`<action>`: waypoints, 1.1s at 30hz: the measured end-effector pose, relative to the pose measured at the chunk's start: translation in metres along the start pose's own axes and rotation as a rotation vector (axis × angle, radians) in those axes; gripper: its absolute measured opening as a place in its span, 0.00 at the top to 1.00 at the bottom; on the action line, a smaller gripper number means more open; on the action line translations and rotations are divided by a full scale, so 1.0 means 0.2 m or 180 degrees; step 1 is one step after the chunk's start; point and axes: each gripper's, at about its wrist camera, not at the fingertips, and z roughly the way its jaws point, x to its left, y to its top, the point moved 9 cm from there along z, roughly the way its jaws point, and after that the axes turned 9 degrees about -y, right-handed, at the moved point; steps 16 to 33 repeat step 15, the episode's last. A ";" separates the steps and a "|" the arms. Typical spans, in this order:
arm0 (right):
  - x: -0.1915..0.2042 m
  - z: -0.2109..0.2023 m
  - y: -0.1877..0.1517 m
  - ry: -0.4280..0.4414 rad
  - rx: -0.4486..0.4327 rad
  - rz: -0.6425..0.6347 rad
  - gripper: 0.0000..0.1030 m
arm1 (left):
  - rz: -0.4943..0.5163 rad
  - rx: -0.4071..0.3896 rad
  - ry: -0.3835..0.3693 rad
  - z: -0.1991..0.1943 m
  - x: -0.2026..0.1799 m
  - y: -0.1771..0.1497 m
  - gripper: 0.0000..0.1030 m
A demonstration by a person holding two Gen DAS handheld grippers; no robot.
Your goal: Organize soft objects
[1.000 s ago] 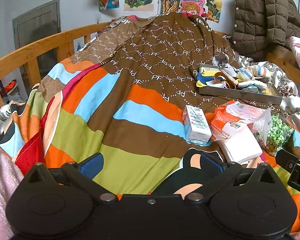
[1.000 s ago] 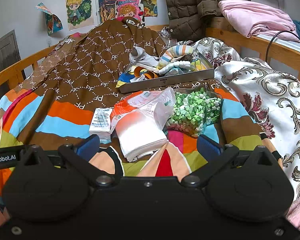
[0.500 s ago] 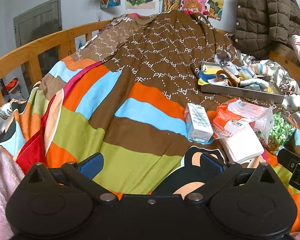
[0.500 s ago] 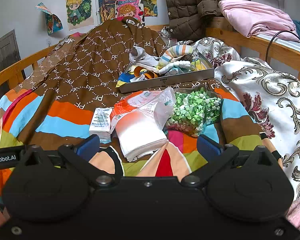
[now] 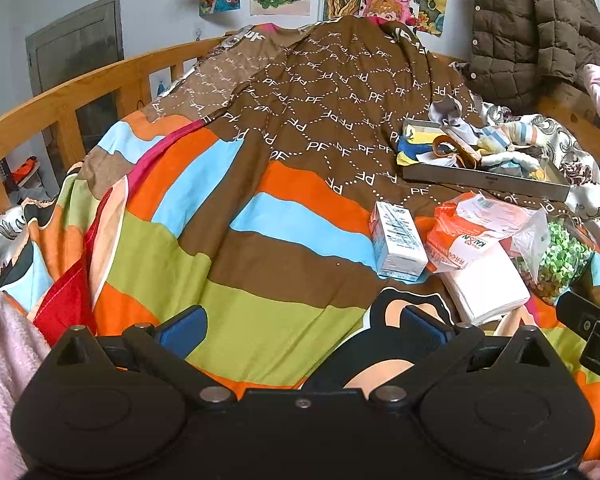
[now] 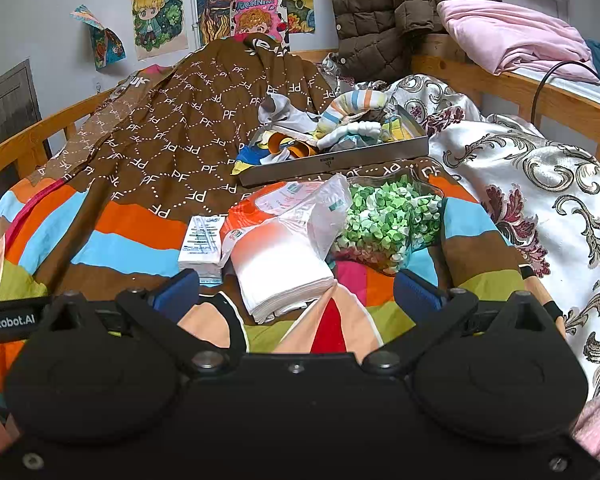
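Striped quilt point(image 5: 260, 248) unchanged, left hand-held gripper point(image 5: 300, 324) nudged forward, right hand-held gripper point(image 6: 296, 294) steady, both agape, empty.

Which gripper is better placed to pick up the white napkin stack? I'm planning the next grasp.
Right. The napkin stack lies directly ahead between the right gripper's open jaws. From the left gripper, also open, it sits off to the right, beyond the small carton.

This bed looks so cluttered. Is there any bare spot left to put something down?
Yes: the striped quilt lies bare between the wooden rail and the small carton. It is crowded around the napkin stack, green bag and sock tray.
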 end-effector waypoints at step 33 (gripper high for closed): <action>0.00 0.00 0.00 -0.0002 0.0001 0.0003 0.01 | 0.0119 -0.0032 0.0002 -0.01 -0.04 0.00 0.01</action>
